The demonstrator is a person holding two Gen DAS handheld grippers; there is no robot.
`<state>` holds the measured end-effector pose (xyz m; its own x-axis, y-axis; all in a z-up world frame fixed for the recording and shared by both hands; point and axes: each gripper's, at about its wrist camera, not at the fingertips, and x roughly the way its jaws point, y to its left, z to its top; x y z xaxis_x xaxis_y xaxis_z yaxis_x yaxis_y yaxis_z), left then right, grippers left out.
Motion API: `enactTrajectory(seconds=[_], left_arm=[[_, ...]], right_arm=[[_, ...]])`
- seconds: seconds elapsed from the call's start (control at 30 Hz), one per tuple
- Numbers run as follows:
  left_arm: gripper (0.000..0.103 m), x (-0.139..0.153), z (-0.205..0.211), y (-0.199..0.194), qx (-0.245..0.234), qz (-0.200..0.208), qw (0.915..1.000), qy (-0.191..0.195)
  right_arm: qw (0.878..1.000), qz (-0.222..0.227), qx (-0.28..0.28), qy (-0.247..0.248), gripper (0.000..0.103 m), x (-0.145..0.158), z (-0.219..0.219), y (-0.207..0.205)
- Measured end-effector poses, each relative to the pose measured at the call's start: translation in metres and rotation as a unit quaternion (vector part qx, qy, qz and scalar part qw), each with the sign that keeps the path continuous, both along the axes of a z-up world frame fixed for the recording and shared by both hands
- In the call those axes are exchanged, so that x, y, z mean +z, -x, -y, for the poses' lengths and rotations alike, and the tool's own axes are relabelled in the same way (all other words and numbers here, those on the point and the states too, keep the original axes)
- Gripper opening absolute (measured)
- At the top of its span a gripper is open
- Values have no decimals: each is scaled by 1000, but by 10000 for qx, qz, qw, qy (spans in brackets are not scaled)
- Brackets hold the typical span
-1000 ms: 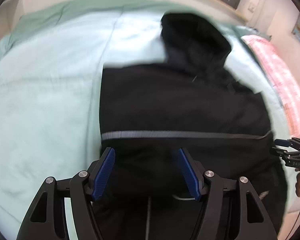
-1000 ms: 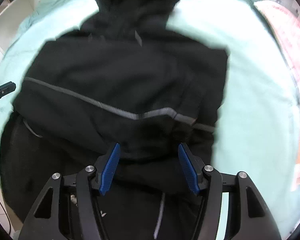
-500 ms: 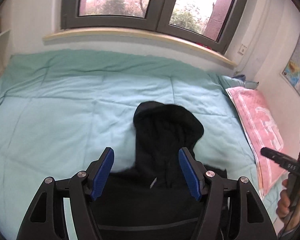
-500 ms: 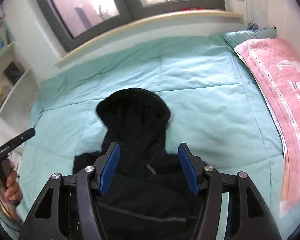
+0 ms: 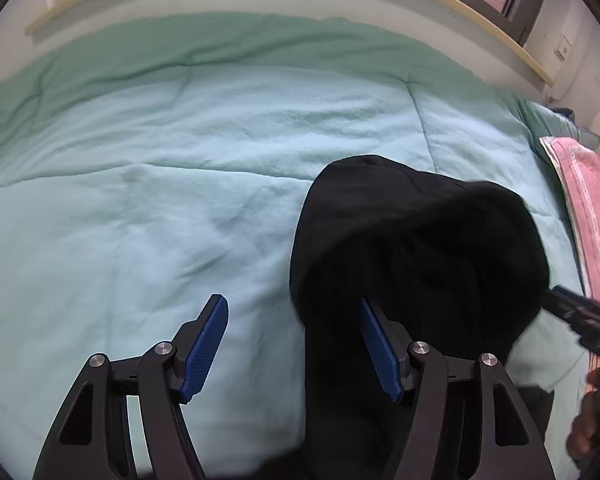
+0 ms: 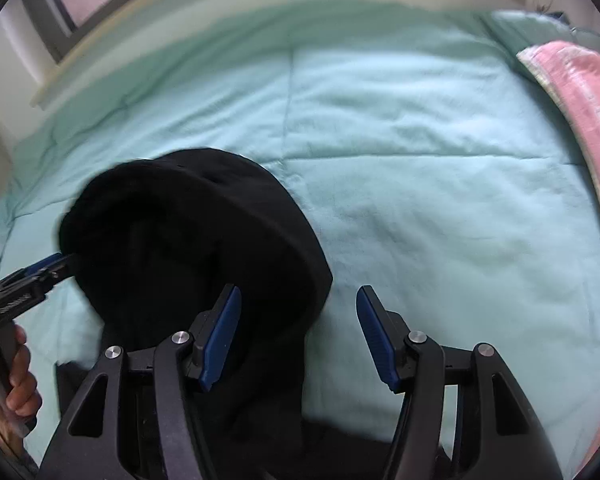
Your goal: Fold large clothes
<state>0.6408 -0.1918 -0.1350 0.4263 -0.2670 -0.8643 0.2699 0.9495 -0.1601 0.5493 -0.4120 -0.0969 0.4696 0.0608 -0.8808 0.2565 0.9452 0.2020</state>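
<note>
**Left-wrist and right-wrist views: hood flat, fold of hood pending**

Left-wrist view, from the left edge: bare mint quilt [image 5: 148, 208] fills that side. The left gripper [image 5: 294, 344] stands well open with nothing between its blue pads; one pad sits over quilt, the other over the near edge of the black hooded garment [image 5: 412, 248]. The hood lies spread on the quilt, right of centre. Further right, the right gripper [image 5: 580, 320] shows at the frame edge, with a pink pillow [image 5: 592, 208] beyond.

Right-wrist view, from the left: a hand [image 6: 18, 376] grips the other tool beside the hood, whose dark mass occupies the left-centre. The right gripper's jaws are likewise wide apart and empty, straddling the hood's right edge and open quilt.

Assessment: the body of the garment is below frame and cannot be judged. The hood appears unfolded; both tools look positioned either side of it. Remaining, by my judgement: take the hood and turn it down over the body, then any final folds.
</note>
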Motion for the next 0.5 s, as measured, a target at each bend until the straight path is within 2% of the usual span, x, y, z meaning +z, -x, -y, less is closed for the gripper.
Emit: enactTrajectory(seconds=[0.07,0.13,0.17,0.2,0.27,0.3,0.33,0.37,0.43,0.5], left_arm=[[68,-13,6,-15,36,-27,10000,-65],[27,-28,8,-31,81,-133,9997,-180],[9,-32,4,-36,21,-314,9995,-31],[9,-29,-4,-36,61,-306,9993,209],[9,-6,-20,-22,-112,41,9977,665],[13,10,-29,-10,-335,276,9937,1033],[13,18,-35,-2,-465,428,9902,1242],[14,22,-39,6,-600,553,9871,1377],[15,-3,-35,0,-685,223,9917,1067],[16,-70,-15,-17,-738,-546,9957,157]], right_arm=[[9996,-242,33,-143,64,-26,1,-22],[9992,-339,105,-204,40,-40,-1,-36],[9992,-360,-11,164,9,-38,2,-41],[9993,-103,-212,294,4,-24,11,-38],[9951,796,-505,-296,4,17,38,-13],[9926,1079,-478,-274,4,31,42,0],[9913,1242,-404,-139,5,37,42,9],[9909,1319,-261,99,12,35,41,20],[9958,885,-168,131,13,3,41,17],[9996,275,-93,8,13,-46,41,3]])
